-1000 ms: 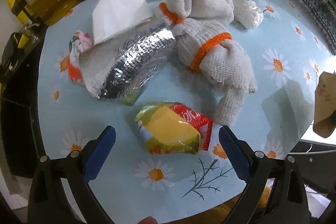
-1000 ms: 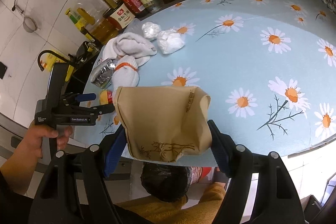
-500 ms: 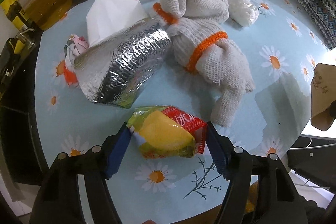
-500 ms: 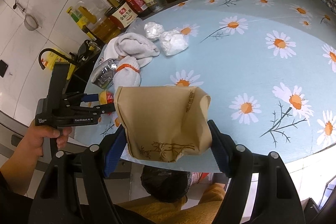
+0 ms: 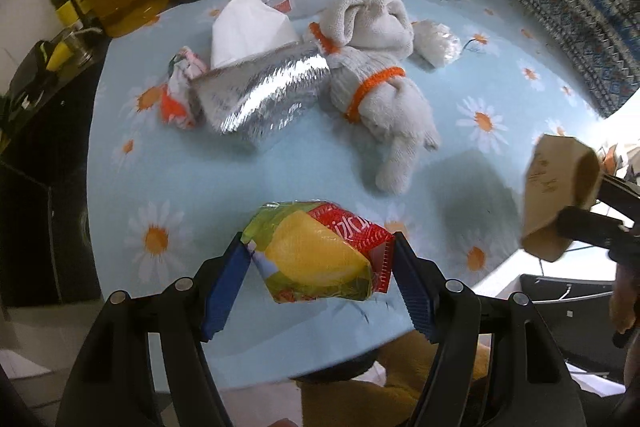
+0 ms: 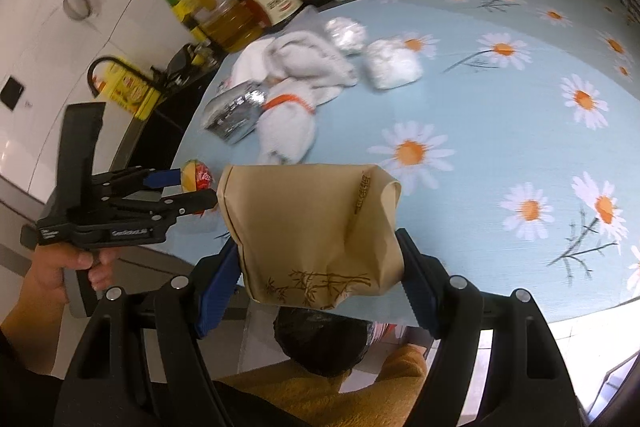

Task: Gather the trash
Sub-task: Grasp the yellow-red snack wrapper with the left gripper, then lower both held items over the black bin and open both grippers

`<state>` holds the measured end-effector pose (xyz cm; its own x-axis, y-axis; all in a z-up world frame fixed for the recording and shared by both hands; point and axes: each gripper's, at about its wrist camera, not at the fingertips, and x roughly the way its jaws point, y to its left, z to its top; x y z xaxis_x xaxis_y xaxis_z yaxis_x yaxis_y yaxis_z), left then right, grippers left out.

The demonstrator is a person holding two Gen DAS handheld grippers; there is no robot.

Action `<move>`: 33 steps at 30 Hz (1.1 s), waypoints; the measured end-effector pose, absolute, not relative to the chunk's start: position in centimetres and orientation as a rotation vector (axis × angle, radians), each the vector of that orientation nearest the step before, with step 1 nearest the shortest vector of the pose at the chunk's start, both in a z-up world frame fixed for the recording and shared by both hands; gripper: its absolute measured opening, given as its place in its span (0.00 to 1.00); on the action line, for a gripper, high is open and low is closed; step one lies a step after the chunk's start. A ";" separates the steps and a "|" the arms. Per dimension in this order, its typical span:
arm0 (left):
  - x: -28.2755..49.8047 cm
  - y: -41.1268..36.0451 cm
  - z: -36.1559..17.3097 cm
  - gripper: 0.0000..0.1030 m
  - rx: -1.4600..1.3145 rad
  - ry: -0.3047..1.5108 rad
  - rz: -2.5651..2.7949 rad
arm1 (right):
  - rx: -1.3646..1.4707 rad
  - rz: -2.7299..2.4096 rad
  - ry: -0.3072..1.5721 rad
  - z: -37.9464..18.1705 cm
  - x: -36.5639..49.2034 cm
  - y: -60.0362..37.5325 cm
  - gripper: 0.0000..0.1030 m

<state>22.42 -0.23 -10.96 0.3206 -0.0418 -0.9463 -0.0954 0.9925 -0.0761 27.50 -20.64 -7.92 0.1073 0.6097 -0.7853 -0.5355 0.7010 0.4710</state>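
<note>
snack wrapper (image 5: 320,251) in jaws | foil pack (image 5: 260,103), towel (image 5: 376,83) beyond

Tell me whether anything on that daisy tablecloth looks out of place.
Yes: a grey knitted cloth with orange bands lies bunched among the litter, touching the silver foil bag and beside crumpled tissue. It looks like fabric rather than rubbish, so it seems misplaced.

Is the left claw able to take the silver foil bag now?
Probably not yet: the left claw is shut on the yellow snack packet. The silver foil bag lies uncovered ahead, so the path itself looks free.
</note>
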 end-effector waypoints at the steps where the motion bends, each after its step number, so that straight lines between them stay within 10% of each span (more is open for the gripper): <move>1: 21.9 -0.2 -10.8 0.66 -0.134 1.241 0.039 | 0.063 0.857 1.203 -7.9 27.1 -20.0 0.71; 33: 6.5 2.4 -17.3 0.66 -0.369 1.402 0.010 | -0.164 0.908 1.465 -14.0 17.0 -10.9 0.71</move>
<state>6.50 2.39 -17.32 0.1776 -0.2100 -0.9615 -0.2231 0.9430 -0.2471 16.96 -10.93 -13.98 -0.1495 0.4241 -0.8932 -0.6106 0.6709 0.4208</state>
